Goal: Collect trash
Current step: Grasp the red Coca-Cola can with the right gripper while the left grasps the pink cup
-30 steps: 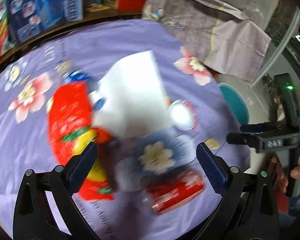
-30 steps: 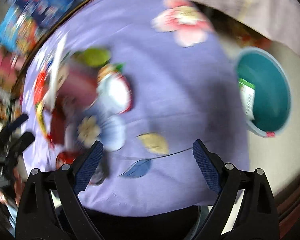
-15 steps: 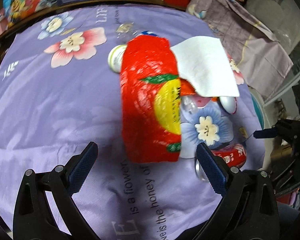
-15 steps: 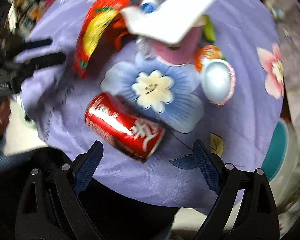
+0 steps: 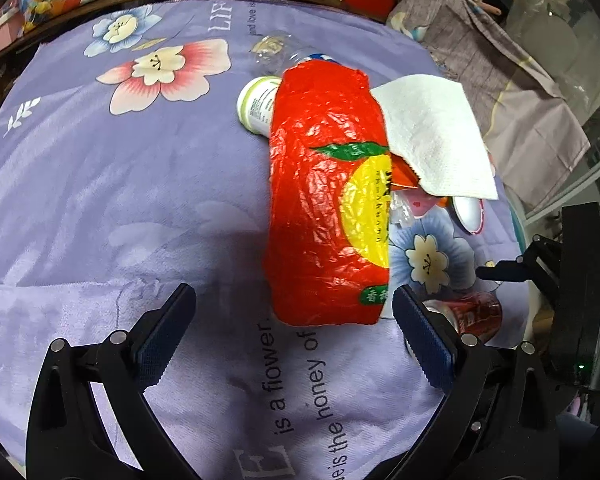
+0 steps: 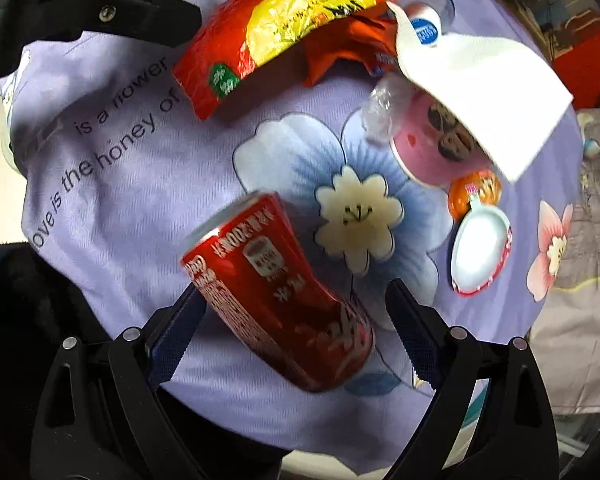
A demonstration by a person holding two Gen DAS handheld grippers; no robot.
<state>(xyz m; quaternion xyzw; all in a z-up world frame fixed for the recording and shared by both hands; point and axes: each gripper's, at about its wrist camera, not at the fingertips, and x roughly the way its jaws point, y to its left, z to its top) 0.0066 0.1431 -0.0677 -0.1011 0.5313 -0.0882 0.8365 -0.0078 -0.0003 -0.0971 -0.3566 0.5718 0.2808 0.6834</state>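
Observation:
Trash lies in a pile on a purple flowered cloth (image 5: 100, 200). A red plastic bag (image 5: 323, 200) with a yellow fruit print lies just ahead of my left gripper (image 5: 296, 336), which is open and empty above the cloth. A white napkin (image 5: 431, 136) rests over the pile. My right gripper (image 6: 294, 332) points down, open, with a red drink can (image 6: 276, 300) lying on its side between the fingers, not gripped. The red can (image 5: 471, 314) also shows at the right of the left wrist view, below the right gripper (image 5: 539, 268).
A pink cup (image 6: 431, 148), an orange jelly cup (image 6: 475, 192), a foil lid (image 6: 479, 248) and a blue-capped water bottle (image 6: 423, 30) sit near the napkin (image 6: 483, 92). A white bottle (image 5: 258, 104) pokes out behind the bag. Grey fabric (image 5: 511, 92) hangs beyond the table's right edge.
The right gripper rolled and swung from the table's edge to above the red can. The left gripper shifted from over the pile to the near end of the red bag.

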